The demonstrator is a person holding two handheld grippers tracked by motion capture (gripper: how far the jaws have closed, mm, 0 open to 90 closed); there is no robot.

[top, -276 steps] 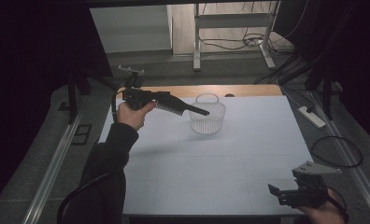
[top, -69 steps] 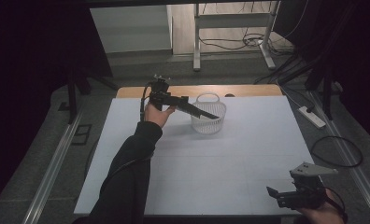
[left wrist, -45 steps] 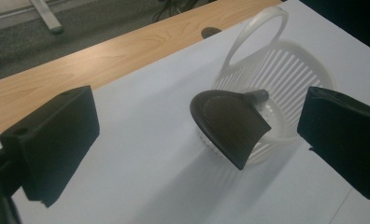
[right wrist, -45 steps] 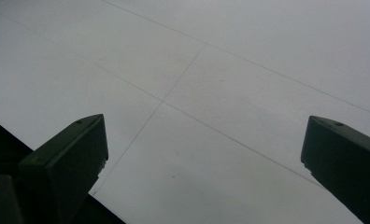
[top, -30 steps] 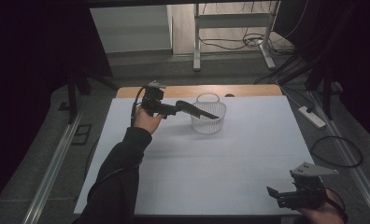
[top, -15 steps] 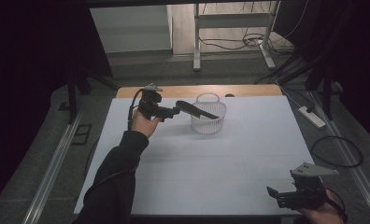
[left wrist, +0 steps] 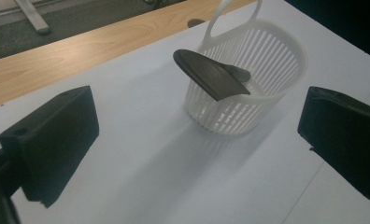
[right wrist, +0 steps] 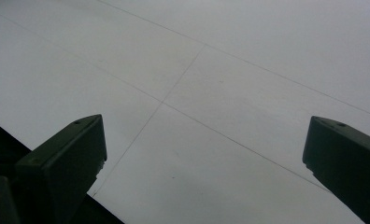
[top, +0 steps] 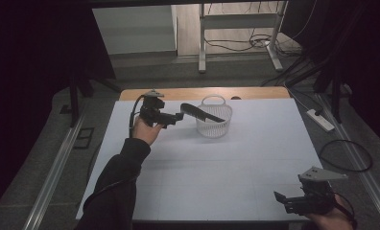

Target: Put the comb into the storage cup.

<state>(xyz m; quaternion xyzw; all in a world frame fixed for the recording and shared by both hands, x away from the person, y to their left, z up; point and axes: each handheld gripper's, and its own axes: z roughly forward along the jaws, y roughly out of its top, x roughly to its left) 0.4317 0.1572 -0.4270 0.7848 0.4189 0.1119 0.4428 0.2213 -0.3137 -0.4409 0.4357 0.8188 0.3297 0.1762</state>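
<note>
A black comb (left wrist: 211,74) lies propped across the rim of a white slatted basket (left wrist: 262,98), its far end down inside and its broad rounded end sticking out over the desk (top: 217,163) toward the left claw (top: 171,116). Its long axis runs slantwise, rising from the basket's inside to the free end, which in the high view points left. The basket stands upright near the back of the white desk, its loop handle (left wrist: 230,14) on the far side, just before a bare wooden strip (left wrist: 80,51). Nothing lies between the comb and the left claw; only open white desk separates them. The left claw hovers just beside the comb's free end, jaws wide apart and gripping nothing. The right claw (top: 281,199) sits well apart at the near right corner of the desk, jaws spread wide too, over bare white surface (right wrist: 211,116) crossed by faint seams.
</note>
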